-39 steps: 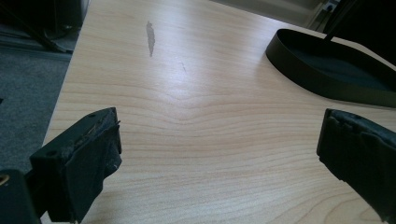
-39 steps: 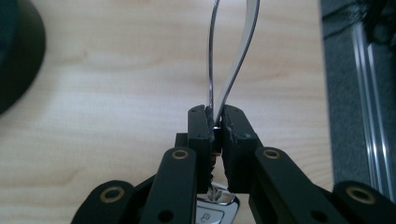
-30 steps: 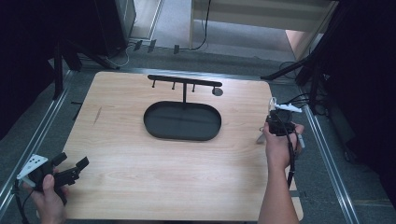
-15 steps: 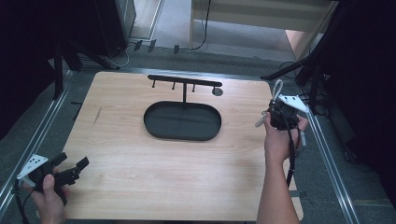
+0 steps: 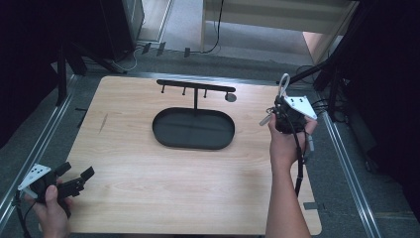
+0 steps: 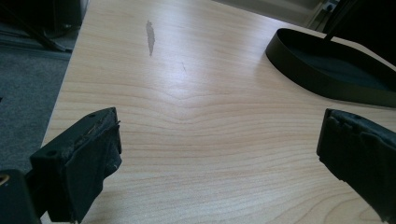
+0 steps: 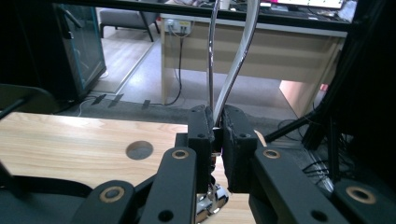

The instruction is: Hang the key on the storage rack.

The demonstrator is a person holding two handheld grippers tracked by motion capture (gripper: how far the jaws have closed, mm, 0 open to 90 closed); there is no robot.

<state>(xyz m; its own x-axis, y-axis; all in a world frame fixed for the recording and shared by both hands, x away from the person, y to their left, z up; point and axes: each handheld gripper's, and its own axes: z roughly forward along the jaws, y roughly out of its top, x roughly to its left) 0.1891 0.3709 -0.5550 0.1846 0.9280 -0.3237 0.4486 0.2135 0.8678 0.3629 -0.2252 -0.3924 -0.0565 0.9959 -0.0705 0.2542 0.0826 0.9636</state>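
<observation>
My right gripper hovers over the table's right edge, shut on a metal utensil. The utensil's silver wire loop sticks up past the jaws, and a shiny end hangs below them. In the right gripper view the two wires of the loop rise from between the closed pads, with the shiny end underneath. My left gripper rests near the front left corner of the wooden table, open and holding nothing. Its jaws stand wide apart over bare wood.
A black oval tray lies in the middle of the table, its rim also in the left gripper view. Behind it stands a black rack with small hooks. A round grey spot marks the table beside the rack. Metal rails line both table sides.
My right gripper has risen and moved toward the back of the table with the metal utensil in it. The left gripper has stayed in place.
</observation>
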